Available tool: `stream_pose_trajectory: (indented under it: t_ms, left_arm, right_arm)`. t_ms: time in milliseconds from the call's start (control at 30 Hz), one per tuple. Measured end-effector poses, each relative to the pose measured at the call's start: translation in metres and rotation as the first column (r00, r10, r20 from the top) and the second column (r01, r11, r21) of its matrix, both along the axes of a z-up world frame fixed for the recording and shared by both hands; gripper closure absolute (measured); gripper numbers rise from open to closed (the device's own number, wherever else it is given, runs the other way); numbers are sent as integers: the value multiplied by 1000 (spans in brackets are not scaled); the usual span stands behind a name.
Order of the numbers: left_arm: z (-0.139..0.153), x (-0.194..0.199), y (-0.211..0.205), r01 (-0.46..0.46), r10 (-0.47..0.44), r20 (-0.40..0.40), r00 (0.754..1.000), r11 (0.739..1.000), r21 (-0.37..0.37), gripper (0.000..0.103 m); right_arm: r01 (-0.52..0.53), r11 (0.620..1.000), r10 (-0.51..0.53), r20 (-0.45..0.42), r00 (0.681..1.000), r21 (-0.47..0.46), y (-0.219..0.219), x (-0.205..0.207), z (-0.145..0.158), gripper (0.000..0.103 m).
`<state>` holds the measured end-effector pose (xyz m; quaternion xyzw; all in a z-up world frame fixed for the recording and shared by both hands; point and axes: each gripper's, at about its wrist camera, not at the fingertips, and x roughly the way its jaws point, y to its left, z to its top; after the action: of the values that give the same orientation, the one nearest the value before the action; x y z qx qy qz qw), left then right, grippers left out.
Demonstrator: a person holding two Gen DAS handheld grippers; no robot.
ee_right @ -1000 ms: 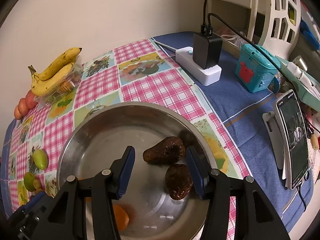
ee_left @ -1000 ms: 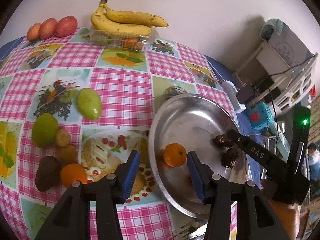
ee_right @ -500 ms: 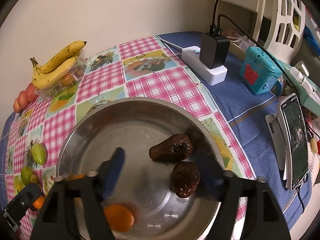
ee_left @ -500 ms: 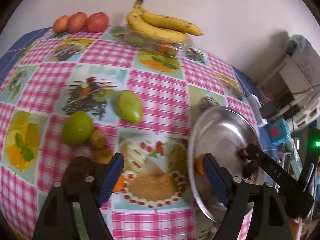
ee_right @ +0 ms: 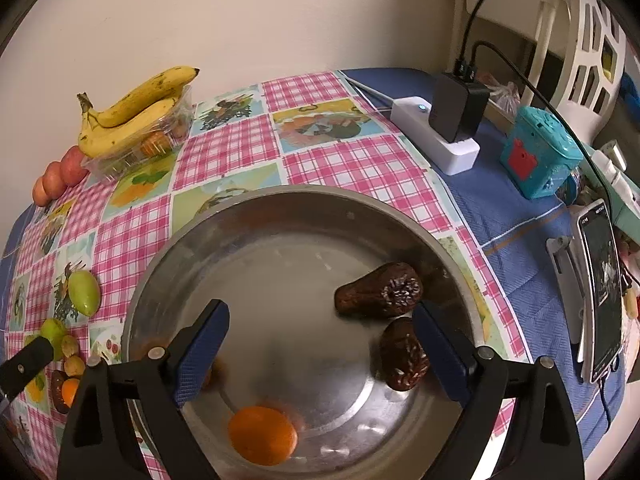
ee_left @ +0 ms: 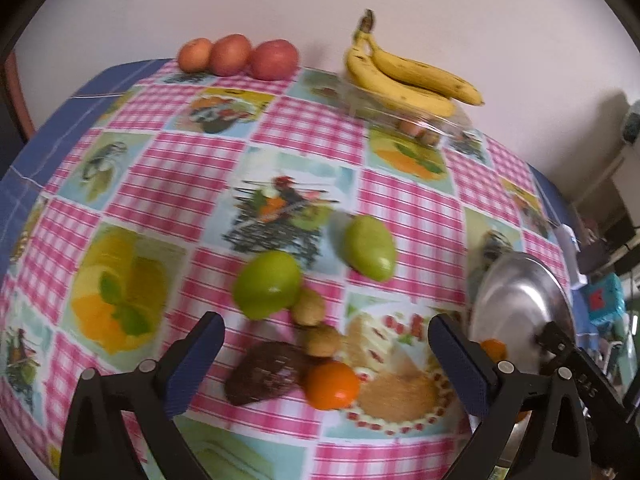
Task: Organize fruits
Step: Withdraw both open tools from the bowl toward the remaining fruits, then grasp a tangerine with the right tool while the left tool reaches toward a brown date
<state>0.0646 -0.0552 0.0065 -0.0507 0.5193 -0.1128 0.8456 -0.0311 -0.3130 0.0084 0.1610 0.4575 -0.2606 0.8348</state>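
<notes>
Over the counter [ee_left: 168,184], between drops: both my grippers empty, jaws just opened wide.
Left gripper [ee_left: 326,354] faces the loose orange [ee_left: 333,385]; right gripper [ee_right: 320,346] hangs over the bowl [ee_right: 280,200]. Next, I'd close on that orange.

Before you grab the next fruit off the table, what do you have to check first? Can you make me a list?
1. Left gripper open and empty: ok; its jaws have just been opening.
2. Right gripper open, nothing between the pads: ok; just been opening too.
3. Orange on the cloth free to reach: cannot tell; the dark brown fruit looks to touch it.
4. Room left in the metal bowl: ok.
5. Sharp view of the fruit: not ok, blurred.
</notes>
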Motion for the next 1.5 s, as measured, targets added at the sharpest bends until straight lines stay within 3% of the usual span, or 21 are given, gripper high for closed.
stream_pose_trajectory:
  t_ms: [367, 800, 1067, 1167, 1300, 1433, 1500]
  left_arm:
    - [-2, 22, 67, -165, 165, -13, 986, 985, 41, 0]
    - [1, 33, 137, -309, 309, -7, 951, 951, -11, 0]
    - [11, 34, 151, -304, 302, -35, 953, 949, -80, 0]
    - [14, 30, 145, -262, 262, -7, 965, 965, -25, 0]
    - [16, 31, 145, -304, 301, 43, 953, 950, 68, 0]
    - [10, 43, 149, -370, 370, -32, 928, 929, 9, 0]
    - [9, 42, 147, -377, 377, -47, 925, 926, 3, 0]
  right_arm:
    - [-73, 997, 72, 52, 996, 19, 29, 17, 10, 10]
    - [-269, 962, 262, 137, 955, 37, 107, 46, 34, 10]
    - [-348, 936, 343, 96, 934, 48, 153, 60, 35, 11]
    - [-371, 928, 370, 48, 928, 33, 168, 71, 42, 12]
    - [-406, 913, 406, 34, 913, 19, 177, 105, 56, 12]
    - [-461, 887, 458, 73, 886, 26, 170, 140, 52, 12]
    - [-464, 883, 465, 9, 885, 69, 167, 151, 40, 18]
